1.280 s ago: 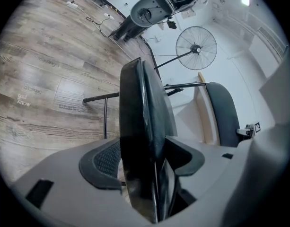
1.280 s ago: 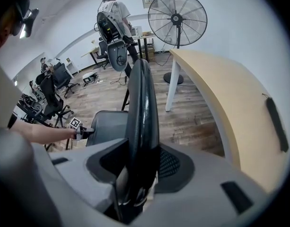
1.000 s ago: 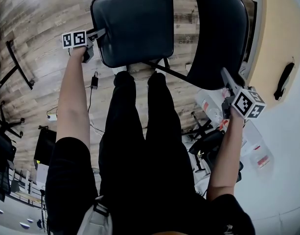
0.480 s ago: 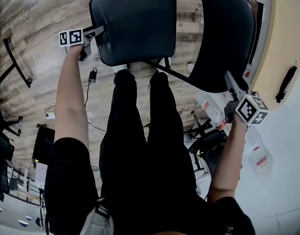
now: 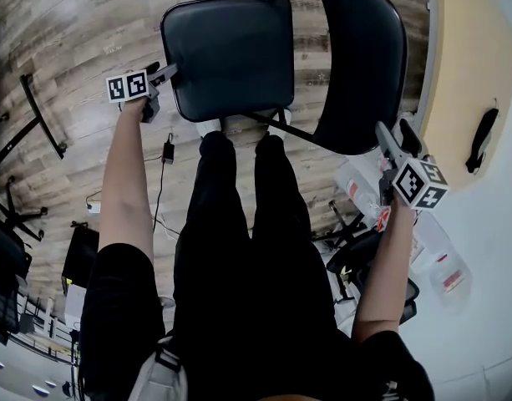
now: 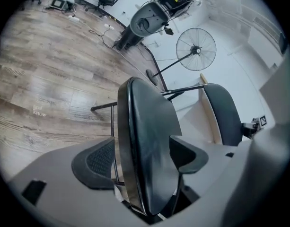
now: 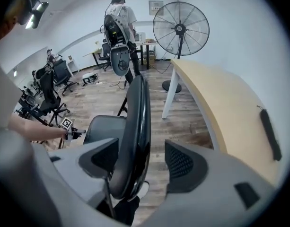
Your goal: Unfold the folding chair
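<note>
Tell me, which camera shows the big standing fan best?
The right gripper view: the fan stands upright and large, with head, pole and base visible. The left gripper view shows the same fan smaller and tilted. The head view does not show it.

Black trousers point(image 5: 256, 249), black short sleeves point(image 5: 114, 286), white shoes point(image 5: 209, 127); grey left tool point(image 6: 145, 160) and right tool point(image 7: 142, 160), black-and-white marker cubes point(image 5: 128, 85).
</note>
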Action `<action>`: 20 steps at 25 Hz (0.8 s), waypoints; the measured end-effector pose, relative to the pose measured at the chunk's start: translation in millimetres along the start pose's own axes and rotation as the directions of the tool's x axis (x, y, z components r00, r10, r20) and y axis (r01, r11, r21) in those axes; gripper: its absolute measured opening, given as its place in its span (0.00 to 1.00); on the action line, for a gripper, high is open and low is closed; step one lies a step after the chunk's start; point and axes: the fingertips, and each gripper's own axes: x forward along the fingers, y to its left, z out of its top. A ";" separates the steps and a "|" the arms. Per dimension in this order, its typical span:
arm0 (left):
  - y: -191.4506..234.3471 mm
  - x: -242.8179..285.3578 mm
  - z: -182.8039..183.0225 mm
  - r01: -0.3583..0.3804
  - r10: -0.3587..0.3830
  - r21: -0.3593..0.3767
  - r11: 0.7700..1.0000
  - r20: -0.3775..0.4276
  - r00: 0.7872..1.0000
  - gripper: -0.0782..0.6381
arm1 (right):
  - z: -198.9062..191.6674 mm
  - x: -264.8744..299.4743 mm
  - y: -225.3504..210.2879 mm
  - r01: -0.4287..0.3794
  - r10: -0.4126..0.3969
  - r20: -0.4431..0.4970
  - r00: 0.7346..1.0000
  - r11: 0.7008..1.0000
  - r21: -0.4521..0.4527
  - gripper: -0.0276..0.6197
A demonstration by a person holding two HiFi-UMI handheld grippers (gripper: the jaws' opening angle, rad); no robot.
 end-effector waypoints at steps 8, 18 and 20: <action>-79.9 -88.2 16.4 -0.059 0.049 0.086 0.995 0.114 0.992 0.58 | 41.5 -58.1 30.7 -0.018 0.035 0.220 0.975 0.997 -0.078 0.49; -259.9 -188.1 41.5 -0.136 0.038 0.309 0.941 0.304 0.952 0.58 | 85.1 -135.5 92.7 -0.123 0.258 0.429 0.866 0.940 -0.317 0.49; -301.3 -204.4 37.1 -0.144 0.023 0.348 0.926 0.331 0.943 0.58 | 88.0 -155.0 100.5 -0.159 0.313 0.447 0.838 0.924 -0.349 0.49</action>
